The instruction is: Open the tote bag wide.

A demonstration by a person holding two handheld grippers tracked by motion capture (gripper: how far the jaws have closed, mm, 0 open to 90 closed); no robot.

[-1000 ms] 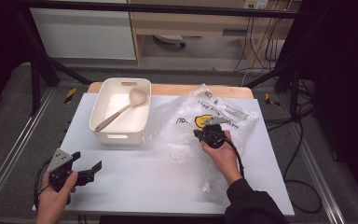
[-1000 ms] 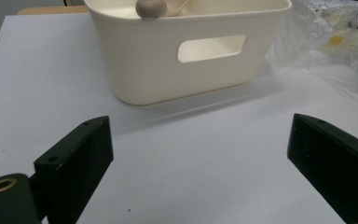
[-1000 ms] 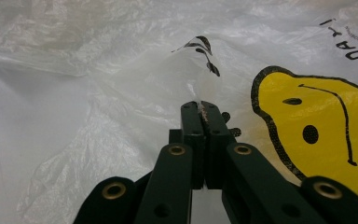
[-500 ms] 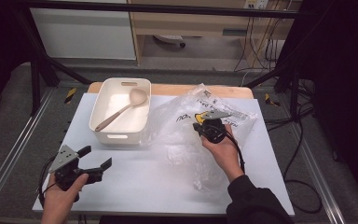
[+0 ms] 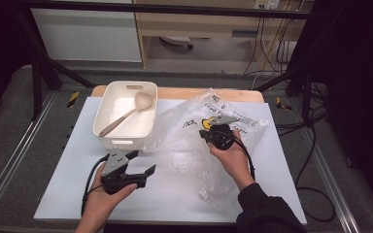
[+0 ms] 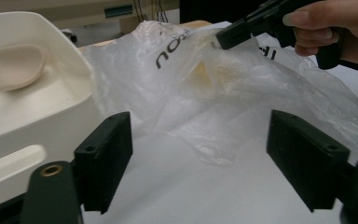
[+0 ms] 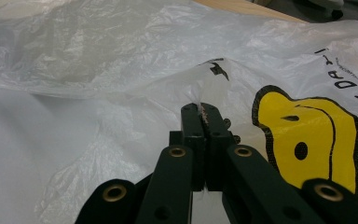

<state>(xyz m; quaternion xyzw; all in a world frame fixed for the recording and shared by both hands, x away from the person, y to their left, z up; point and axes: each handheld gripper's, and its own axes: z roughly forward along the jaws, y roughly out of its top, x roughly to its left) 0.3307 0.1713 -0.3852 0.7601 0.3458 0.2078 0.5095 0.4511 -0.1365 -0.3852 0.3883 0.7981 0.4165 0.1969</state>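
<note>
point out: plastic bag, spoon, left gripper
plastic bag point(image 5: 189, 141): high view, clear crumpled middle of the film.
spoon point(image 5: 142, 101): high view, its bowl, inside the white bin.
left gripper point(image 6: 199, 158): left gripper view, midway between its open jaws.

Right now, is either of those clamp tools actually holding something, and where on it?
Yes. The right gripper is shut on the clear plastic bag, pinching a raised fold of its film near the yellow print. The left gripper is open, holding nothing.
</note>
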